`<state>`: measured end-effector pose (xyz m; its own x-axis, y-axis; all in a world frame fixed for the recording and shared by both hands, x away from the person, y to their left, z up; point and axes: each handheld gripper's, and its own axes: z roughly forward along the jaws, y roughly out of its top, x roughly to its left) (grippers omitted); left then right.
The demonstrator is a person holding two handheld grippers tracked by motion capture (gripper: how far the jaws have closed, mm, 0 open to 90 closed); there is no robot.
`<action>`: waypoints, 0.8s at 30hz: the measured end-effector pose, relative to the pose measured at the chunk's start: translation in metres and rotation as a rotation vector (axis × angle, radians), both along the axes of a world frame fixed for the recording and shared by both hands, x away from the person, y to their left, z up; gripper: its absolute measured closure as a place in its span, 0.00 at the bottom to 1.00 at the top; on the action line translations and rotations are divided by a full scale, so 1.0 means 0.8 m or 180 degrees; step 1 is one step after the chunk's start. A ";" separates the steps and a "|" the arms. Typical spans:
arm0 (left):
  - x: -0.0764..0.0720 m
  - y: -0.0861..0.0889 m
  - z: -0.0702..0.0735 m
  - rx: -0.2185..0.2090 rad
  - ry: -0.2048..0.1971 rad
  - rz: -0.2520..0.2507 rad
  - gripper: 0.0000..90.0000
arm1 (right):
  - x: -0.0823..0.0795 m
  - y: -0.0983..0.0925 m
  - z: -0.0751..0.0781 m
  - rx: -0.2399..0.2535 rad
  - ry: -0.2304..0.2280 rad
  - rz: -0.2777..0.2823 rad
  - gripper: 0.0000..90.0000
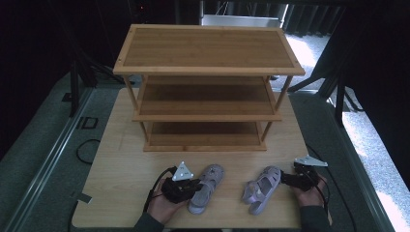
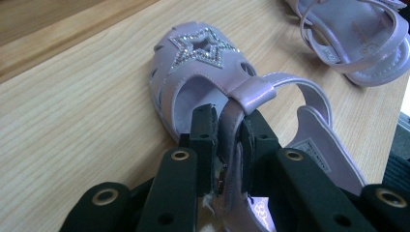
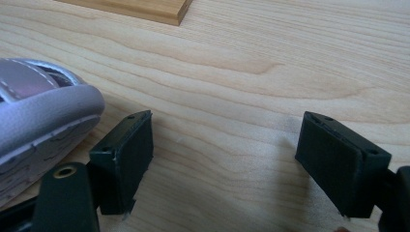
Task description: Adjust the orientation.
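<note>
- The left gripper is seen clamped on the centre strap of the left sandal, near the table's front edge.
- A firm, straight lift is advised, so the thin strap is not slipped.
- Its long axis is laid front to back, with the starred toe pointed at the rack.
- The right gripper is held wide open, empty, just beside the right sandal.
</note>
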<state>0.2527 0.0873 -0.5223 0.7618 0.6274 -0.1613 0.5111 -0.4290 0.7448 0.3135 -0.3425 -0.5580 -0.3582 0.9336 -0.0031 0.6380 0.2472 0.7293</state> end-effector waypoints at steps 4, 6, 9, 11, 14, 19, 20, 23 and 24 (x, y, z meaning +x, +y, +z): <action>0.003 0.003 0.002 -0.0036 -0.0006 0.0016 0.89 | 0.000 0.000 0.000 -0.0001 0.0000 0.0001 0.23; 0.004 0.005 0.003 -0.0040 -0.0021 0.0015 0.90 | 0.000 0.000 0.000 -0.0001 0.0000 0.0000 0.23; 0.005 0.007 0.003 -0.0053 -0.0030 0.0031 0.90 | 0.000 0.000 0.000 -0.0001 0.0000 0.0001 0.23; 0.006 0.008 0.003 -0.0064 -0.0030 0.0029 0.90 | 0.000 0.000 0.000 0.0000 0.0000 0.0000 0.23; 0.007 0.010 0.004 -0.0077 -0.0027 0.0045 0.90 | 0.000 0.000 0.000 0.0000 0.0000 0.0000 0.23; 0.009 0.012 0.007 -0.0080 -0.0044 0.0057 0.91 | 0.000 0.000 0.000 0.0001 -0.0001 0.0001 0.23; 0.009 0.012 0.007 -0.0089 -0.0047 0.0058 0.91 | 0.000 0.000 0.000 0.0000 0.0000 0.0000 0.23; 0.010 0.013 0.007 -0.0101 -0.0063 0.0059 0.91 | 0.000 0.000 0.000 0.0000 0.0000 0.0000 0.23; 0.010 0.013 0.007 -0.0101 -0.0063 0.0059 0.91 | 0.000 0.000 0.000 0.0000 0.0000 0.0000 0.23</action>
